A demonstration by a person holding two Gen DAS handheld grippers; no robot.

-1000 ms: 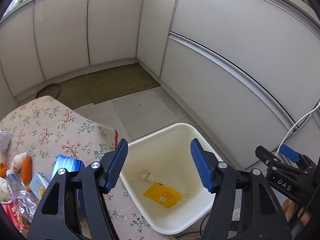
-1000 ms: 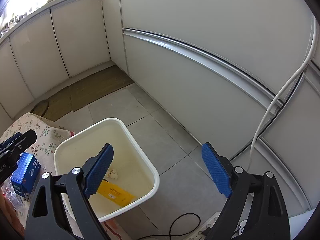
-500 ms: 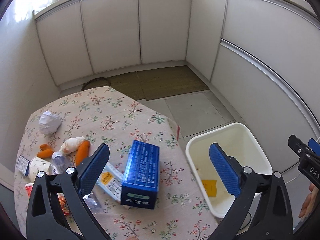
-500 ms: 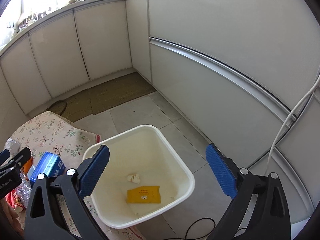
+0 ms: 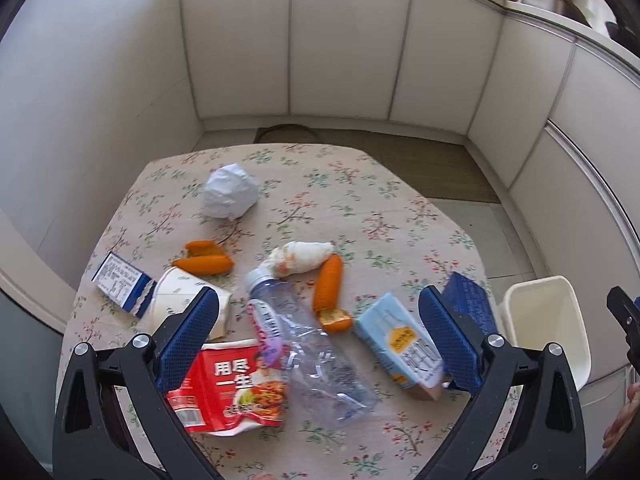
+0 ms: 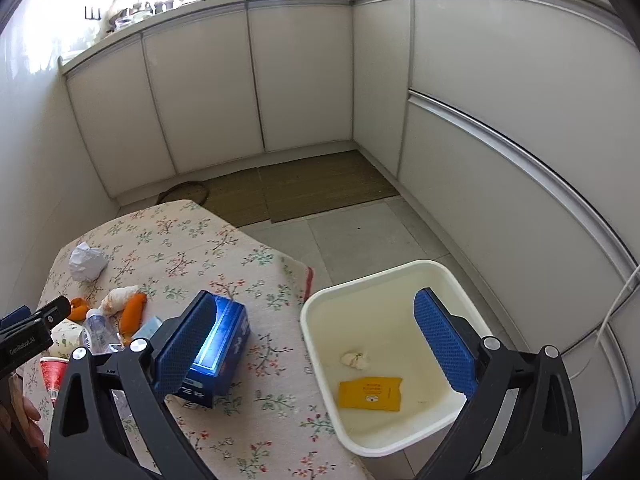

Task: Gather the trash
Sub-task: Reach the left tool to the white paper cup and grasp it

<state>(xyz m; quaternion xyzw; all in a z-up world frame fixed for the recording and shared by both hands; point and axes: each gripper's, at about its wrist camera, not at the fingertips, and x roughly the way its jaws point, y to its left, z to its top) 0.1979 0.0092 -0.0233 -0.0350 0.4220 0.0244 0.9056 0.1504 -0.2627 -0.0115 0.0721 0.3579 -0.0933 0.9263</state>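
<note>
Left claw (image 5: 318, 336) swung over table trash, both claws spread; right claw (image 6: 316, 344) reads "GenRobot.AI".

Wide-open right tool (image 6: 316, 340) above white bin (image 6: 384, 276)

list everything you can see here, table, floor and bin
crumpled paper: 1, white, table far side
orange peels: about 3, orange, table middle
tissue wad: 1, white, beside a peel
plastic bottle: 1, clear, lying near edge
noodle packet: 1, red, near edge
paper cup: 1, white, tipped over
light blue carton: 1, lying flat
dark blue box: 1, table edge by bin
small blue-white box: 1, left edge
bin: 1, white, on floor
yellow packet: 1, in bin
left gripper: open
right gripper: open
</note>
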